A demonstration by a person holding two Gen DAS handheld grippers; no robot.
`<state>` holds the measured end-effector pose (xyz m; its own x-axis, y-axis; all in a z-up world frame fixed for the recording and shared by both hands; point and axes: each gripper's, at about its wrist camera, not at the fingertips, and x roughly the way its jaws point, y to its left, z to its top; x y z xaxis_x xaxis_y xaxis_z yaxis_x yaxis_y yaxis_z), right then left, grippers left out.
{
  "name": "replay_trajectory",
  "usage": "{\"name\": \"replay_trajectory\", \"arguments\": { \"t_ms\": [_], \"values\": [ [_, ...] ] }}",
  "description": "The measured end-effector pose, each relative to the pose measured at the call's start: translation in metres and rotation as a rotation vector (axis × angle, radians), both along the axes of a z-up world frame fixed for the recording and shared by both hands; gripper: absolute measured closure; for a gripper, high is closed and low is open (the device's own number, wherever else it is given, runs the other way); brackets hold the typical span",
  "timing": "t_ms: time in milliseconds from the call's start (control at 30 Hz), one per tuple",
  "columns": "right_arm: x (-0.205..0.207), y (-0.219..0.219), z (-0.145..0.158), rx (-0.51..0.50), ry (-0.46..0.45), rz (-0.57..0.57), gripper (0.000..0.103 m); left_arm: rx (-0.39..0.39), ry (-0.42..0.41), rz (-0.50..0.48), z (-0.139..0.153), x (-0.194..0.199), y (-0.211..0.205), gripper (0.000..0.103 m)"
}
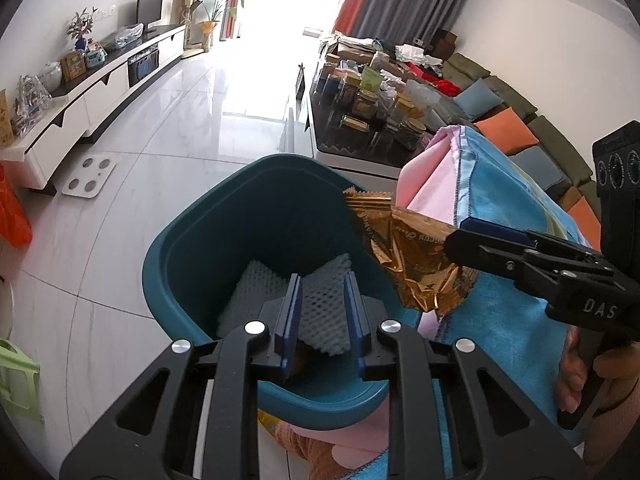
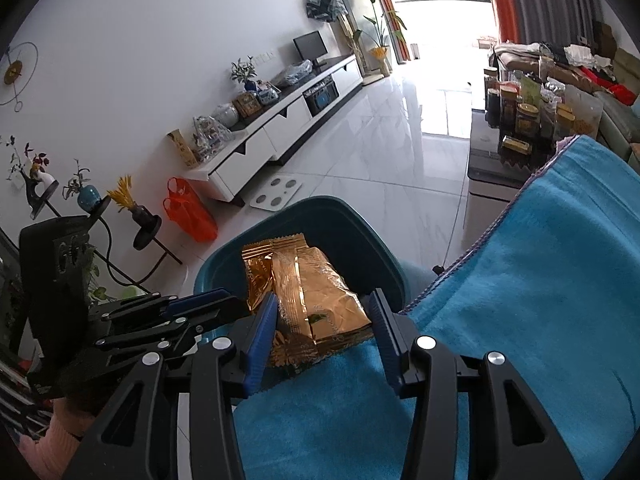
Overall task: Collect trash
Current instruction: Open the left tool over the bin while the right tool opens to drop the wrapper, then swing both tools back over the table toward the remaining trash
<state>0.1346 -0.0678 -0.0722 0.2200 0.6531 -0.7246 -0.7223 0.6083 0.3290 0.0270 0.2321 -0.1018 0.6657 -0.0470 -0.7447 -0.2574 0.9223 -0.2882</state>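
Note:
A teal bin (image 1: 160,264) stands on the floor with white foam netting (image 1: 248,292) lying inside it. My left gripper (image 1: 322,316) hangs over the bin's near side. Its blue pads stand a narrow gap apart with nothing pinched; the netting shows through the gap. From the right, my right gripper (image 1: 464,236) is shut on a crumpled gold foil wrapper (image 1: 408,256) held at the bin's right rim. In the right wrist view the gold wrapper (image 2: 316,292) spans the pads of the right gripper (image 2: 322,332) above the bin (image 2: 352,216). The left gripper (image 2: 236,304) is just left of it.
A blue towel (image 1: 500,192) over a pink cloth (image 1: 432,176) covers the surface right of the bin. Beyond it stands a coffee table (image 1: 352,160) crowded with jars. A white scale (image 1: 90,176) lies on the tiled floor near a long TV cabinet (image 1: 100,96). An orange bag (image 2: 188,212) stands by it.

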Motion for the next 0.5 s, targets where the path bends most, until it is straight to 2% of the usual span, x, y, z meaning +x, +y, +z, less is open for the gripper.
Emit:
{"name": "replay_trajectory", "arguments": {
  "t_ms": [200,267,367,500],
  "values": [
    [0.005,0.005,-0.004,-0.014,0.019,-0.012,0.054,-0.002,-0.012,0.021,0.002,-0.004,0.002,0.082],
    [0.008,0.004,-0.005,-0.014,0.024,-0.015,0.048,0.002,-0.02,0.023,0.004,-0.006,0.002,0.082],
    [0.009,0.002,-0.005,-0.006,0.027,-0.022,0.047,0.003,-0.029,0.027,0.006,-0.008,0.0,0.082],
    [0.007,-0.005,-0.002,0.01,0.025,-0.026,0.047,0.012,-0.046,0.016,0.008,-0.013,-0.007,0.075]
  ]
}}
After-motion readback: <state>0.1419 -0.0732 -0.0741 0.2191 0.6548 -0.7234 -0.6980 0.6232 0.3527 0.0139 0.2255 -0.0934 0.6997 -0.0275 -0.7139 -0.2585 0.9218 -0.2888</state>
